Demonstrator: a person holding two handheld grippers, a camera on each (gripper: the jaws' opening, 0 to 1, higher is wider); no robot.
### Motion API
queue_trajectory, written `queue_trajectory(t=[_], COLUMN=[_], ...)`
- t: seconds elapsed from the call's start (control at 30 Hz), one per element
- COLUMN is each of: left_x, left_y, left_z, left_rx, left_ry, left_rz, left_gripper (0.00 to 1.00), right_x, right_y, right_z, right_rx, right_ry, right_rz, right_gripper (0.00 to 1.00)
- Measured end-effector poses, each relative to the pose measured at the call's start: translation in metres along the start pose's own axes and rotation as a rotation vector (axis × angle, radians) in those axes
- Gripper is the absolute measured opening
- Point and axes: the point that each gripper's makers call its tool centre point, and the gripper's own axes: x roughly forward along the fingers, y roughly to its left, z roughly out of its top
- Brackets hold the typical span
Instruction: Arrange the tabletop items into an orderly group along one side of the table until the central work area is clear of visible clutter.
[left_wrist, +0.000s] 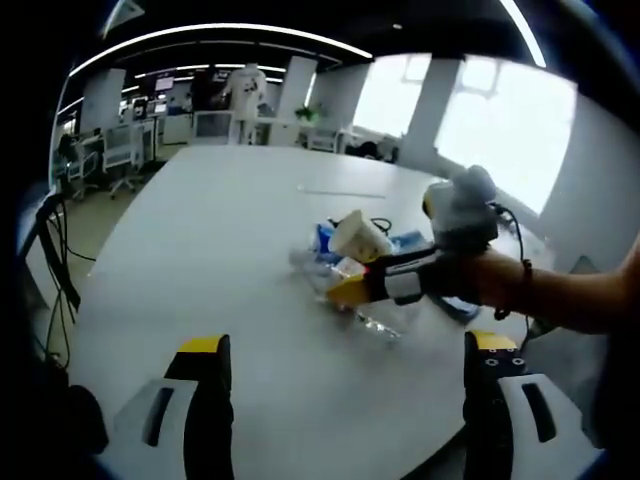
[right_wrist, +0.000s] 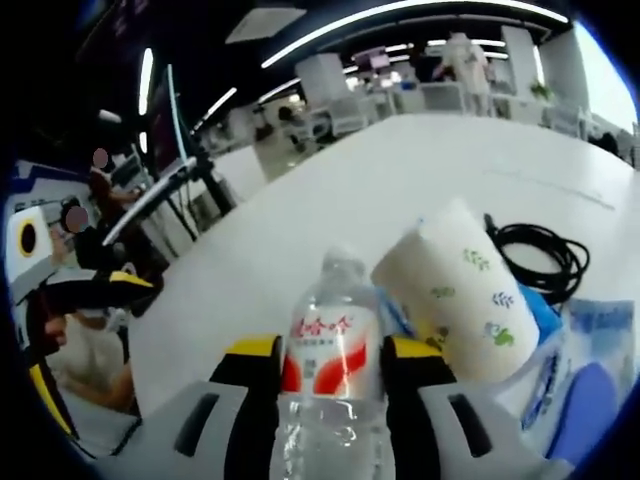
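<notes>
Bright windows (left_wrist: 500, 110) overexpose; ceiling light strips (right_wrist: 400, 15) glare; the surface (left_wrist: 230, 230) reflects evenly; fisheye edges curve, slightly soft throughout.

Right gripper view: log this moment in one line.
right tongs: shut on water bottle | left tongs: open, empty | paper cup: beside bottle

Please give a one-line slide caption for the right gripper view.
Right gripper shut on a water bottle beside a paper cup on the white table.
</notes>
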Motion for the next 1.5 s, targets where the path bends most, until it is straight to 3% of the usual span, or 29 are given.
queue_trajectory(t=[0.2, 0.53, 0.87, 1.3, 1.5], left_x=[-0.002, -0.005, -0.005, -0.004, -0.006], left_y=[-0.002, -0.003, -0.006, -0.010, -0.012], left_z=[0.006, 0.005, 0.003, 0.006, 0.009], left_rx=[-0.017, -0.002, 0.006, 0.027, 0.048], left_ry=[-0.032, -0.022, -0.016, -0.025, -0.040], left_rz=[-0.007, -0.005, -0.009, -0.009, -0.005], left_gripper=[0.96, 0.96, 0.95, 0.95, 0.95], right_x=[-0.001, -0.005, -0.011, -0.024, -0.027], right_y=[0.003, 0.016, 0.031, 0.043, 0.046], right_z=[-0.001, -0.007, 0.006, 0.035, 0.041], right_rx=[0.000, 0.013, 0.028, -0.034, -0.050], right_ry=[0.006, 0.024, -0.036, -0.159, -0.182], right_rz=[0.012, 0.055, 0.123, 0.173, 0.180], right_gripper=[0.36, 0.35, 0.34, 0.33, 0.32])
